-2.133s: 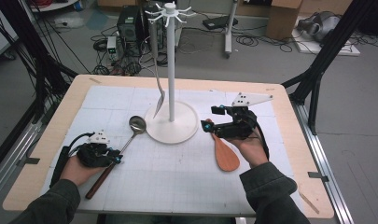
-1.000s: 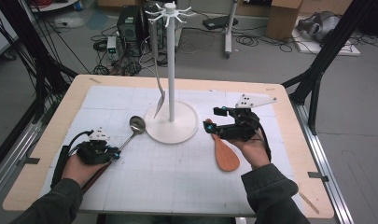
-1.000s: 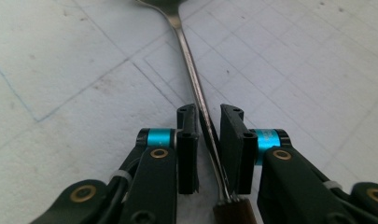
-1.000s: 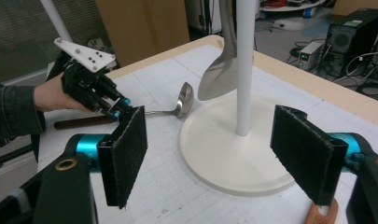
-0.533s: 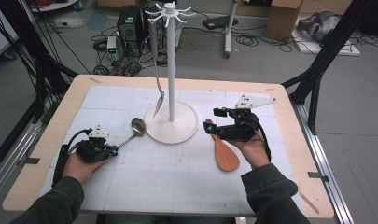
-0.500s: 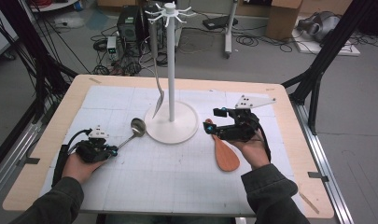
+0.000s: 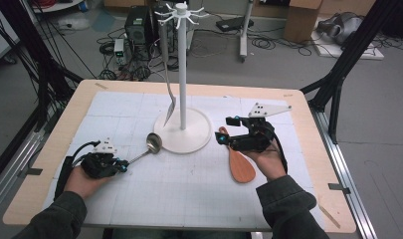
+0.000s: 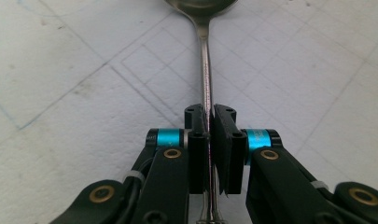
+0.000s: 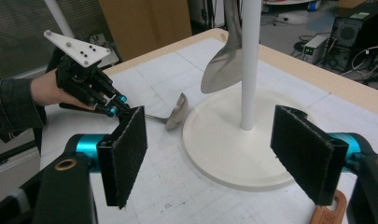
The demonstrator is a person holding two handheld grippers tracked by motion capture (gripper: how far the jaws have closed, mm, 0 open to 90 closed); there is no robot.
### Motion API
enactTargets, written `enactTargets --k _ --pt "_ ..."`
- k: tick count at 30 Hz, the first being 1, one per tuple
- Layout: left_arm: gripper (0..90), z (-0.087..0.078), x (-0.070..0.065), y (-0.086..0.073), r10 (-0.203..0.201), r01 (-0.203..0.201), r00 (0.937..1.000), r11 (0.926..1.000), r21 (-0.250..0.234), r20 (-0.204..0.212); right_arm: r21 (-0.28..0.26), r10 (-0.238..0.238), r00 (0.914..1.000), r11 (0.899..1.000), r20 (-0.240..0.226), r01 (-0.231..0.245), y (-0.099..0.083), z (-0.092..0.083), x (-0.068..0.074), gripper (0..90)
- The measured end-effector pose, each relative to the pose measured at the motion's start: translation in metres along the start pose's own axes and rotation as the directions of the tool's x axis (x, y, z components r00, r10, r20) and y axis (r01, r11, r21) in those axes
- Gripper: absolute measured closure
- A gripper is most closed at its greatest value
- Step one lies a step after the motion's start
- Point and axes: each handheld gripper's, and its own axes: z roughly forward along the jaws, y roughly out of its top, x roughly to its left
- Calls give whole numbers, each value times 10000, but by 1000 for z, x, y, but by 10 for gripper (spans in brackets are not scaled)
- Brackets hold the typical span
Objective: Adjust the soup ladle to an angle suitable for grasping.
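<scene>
— Where is the ladle (image 7: 148, 145) relative to the left gripper (image 8: 208, 122)?
— Its thin metal handle runs straight between the jaws, which have just been closing and now pinch it; the bowl points away toward the white stand (image 7: 182, 130), raised a little off the bench (image 7: 308, 149).
— And the right gripper (image 9: 224, 144)?
— Its jaws stand wide with nothing between them, just above the wooden spatula (image 7: 237, 162), facing the stand.

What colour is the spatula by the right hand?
Reddish-brown wood spatula; clearest in the high view.
</scene>
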Motion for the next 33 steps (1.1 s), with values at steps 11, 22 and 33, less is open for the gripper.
enactTargets --k 11,22,33 --pt "839 4 -10 2 939 -937 9920 9956 -73 840 74 32 10000 10000 -67 -32 0 3 1 265" --pt "835 8 -10 3 919 -932 9898 9956 70 1088 195 2 9999 9998 -105 0 -1 7 1 265" --pt "748 18 -11 18 742 -768 9928 9968 234 944 235 -24 9999 9997 -130 27 -1 10 1 265"
